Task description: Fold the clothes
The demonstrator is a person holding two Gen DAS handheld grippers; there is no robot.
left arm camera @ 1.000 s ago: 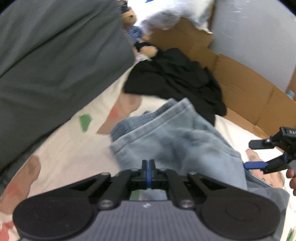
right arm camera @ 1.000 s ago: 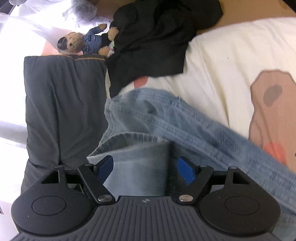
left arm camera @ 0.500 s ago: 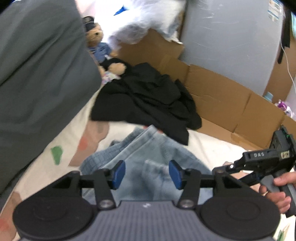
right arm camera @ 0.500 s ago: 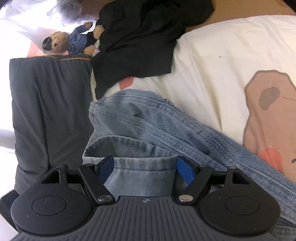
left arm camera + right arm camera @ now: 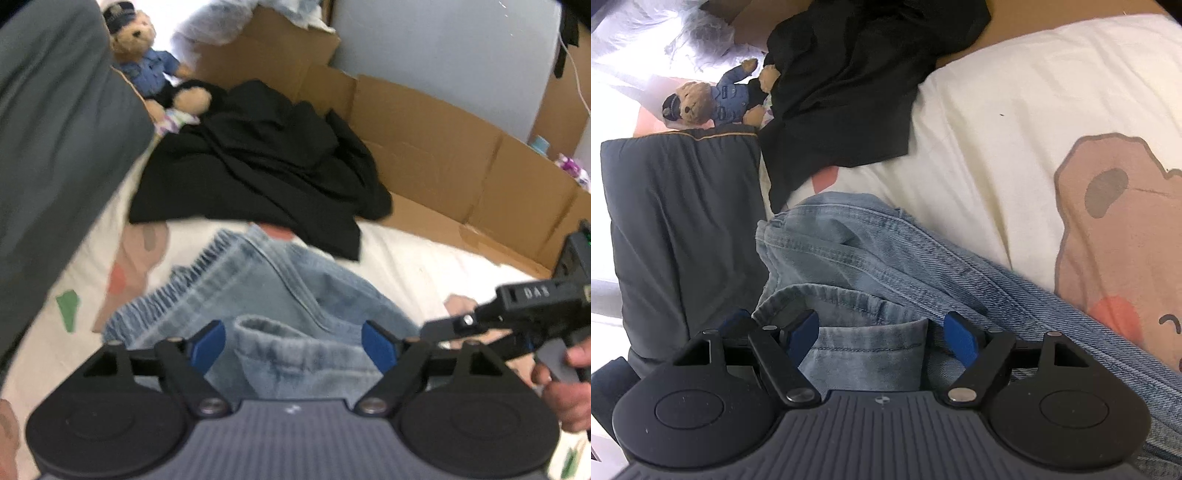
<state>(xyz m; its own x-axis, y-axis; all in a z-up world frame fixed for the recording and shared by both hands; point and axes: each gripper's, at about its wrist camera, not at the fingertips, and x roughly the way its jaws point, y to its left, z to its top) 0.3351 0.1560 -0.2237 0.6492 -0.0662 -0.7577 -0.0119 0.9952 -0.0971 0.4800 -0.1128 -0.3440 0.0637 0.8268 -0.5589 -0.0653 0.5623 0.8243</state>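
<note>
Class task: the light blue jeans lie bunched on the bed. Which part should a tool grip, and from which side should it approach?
Judged from their pose, grip the jeans at the gathered waistband, coming from the near side. That edge is thick and stitched, folds upward, and faces the open right tool, so the fingers could straddle it.

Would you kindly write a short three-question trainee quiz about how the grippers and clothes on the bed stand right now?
1. True or false: the left gripper is clamped shut on the jeans.
2. What lies against the teddy bear? A) black garment B) jeans C) cardboard
3. Fill in: the right gripper has its jaws ____ around a denim fold.

Key: 1 false, its jaws are open; 2 A; 3 open.
</note>
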